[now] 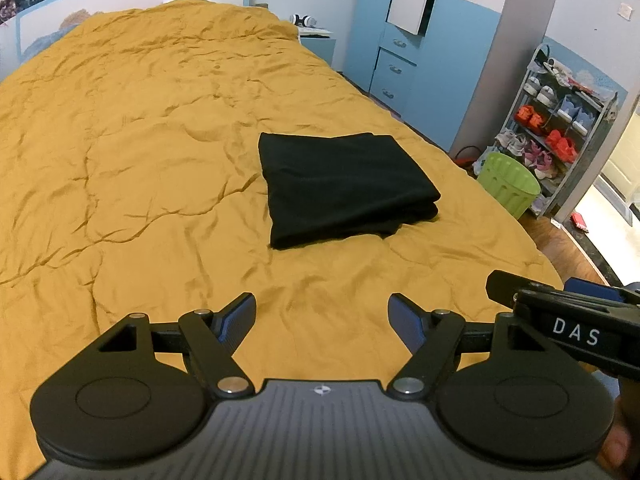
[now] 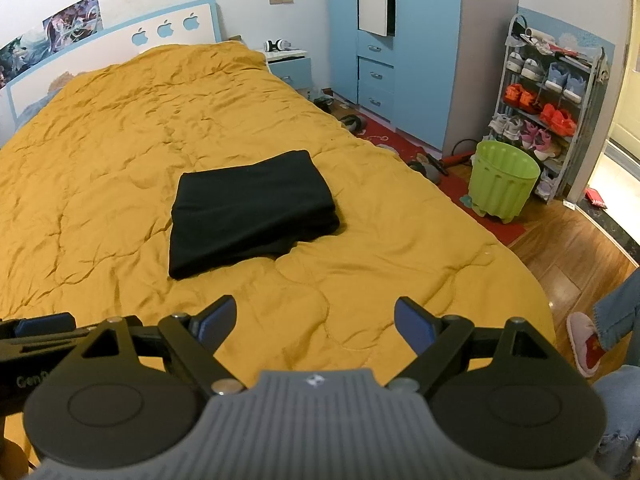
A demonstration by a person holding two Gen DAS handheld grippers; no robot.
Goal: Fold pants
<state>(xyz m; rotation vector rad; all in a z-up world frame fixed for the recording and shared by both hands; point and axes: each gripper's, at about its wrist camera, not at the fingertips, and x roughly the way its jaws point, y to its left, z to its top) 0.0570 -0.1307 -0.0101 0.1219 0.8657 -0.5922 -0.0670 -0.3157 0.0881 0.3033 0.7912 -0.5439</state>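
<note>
Black pants (image 1: pixel 344 188) lie folded into a thick rectangle on the mustard-yellow bed cover (image 1: pixel 140 160), near the bed's right side. In the right wrist view the same folded pants (image 2: pixel 252 212) sit left of centre. My left gripper (image 1: pixel 322 314) hovers open over bare cover, well short of the pants, with nothing between its blue-padded fingers. My right gripper (image 2: pixel 316 318) is likewise open and empty, nearer the foot of the bed. The right gripper's body (image 1: pixel 560 320) shows at the right edge of the left wrist view.
A green basket (image 2: pixel 502 178) stands on the wooden floor beside the bed, in front of a shoe rack (image 2: pixel 548 92). A blue wardrobe (image 2: pixel 384 60) and nightstand (image 2: pixel 290 66) line the far wall. A person's slippered foot (image 2: pixel 586 342) is at the bed's right edge.
</note>
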